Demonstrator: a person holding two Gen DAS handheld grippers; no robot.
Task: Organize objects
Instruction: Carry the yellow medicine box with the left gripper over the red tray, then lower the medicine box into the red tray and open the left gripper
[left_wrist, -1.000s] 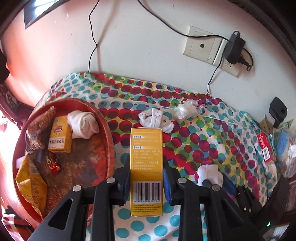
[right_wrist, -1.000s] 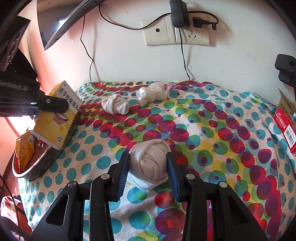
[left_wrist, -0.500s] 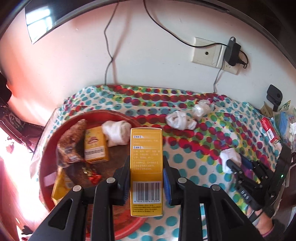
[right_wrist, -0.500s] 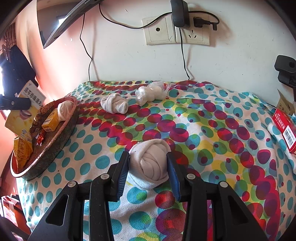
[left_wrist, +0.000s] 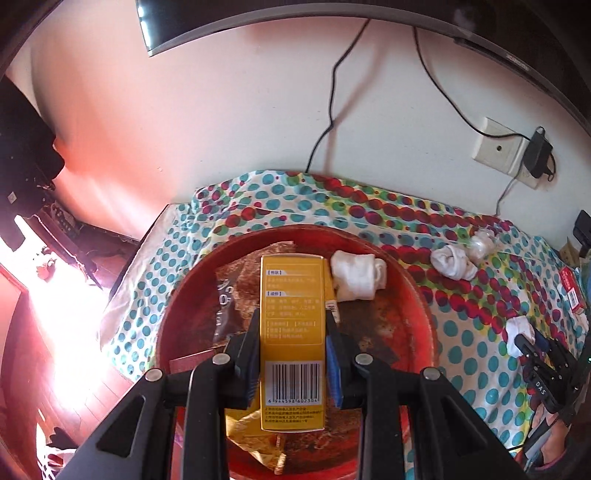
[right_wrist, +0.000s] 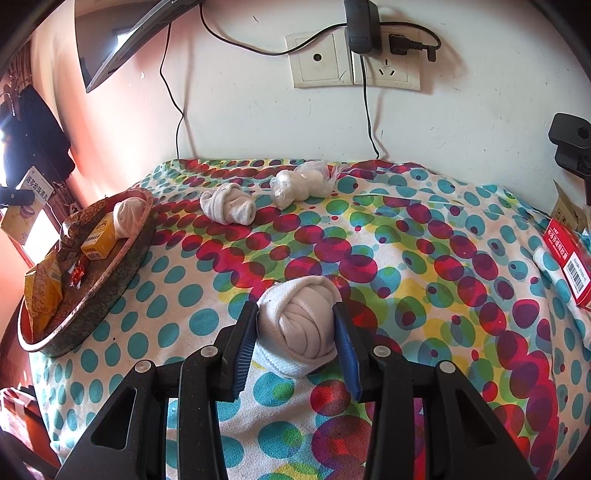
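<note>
Item: yellow carton (left_wrist: 292, 332), held over the red tray (left_wrist: 417, 295) at the bed's left edge.

Your left gripper (left_wrist: 293, 354) is clamped on the carton's two long sides, barcode end toward you, long axis running straight away along the fingers toward the tray's far rim; that hold likely suits laying it flat among the tray's contents. Under and beside it lie a brown packet (left_wrist: 229, 291), a yellow packet (left_wrist: 255, 435) and a rolled white sock (left_wrist: 356, 277). Your right gripper (right_wrist: 295, 332) is closed narrowly on a balled sock (right_wrist: 301, 328) that rests on the dotted bedspread (right_wrist: 424, 258), near its front edge, apparently waiting its turn. Toward the wall edge, another rolled sock (right_wrist: 229, 205) and a bagged white bundle (right_wrist: 299, 182) lie just beside each other. A red box (right_wrist: 569, 262) sits at the right edge.
</note>
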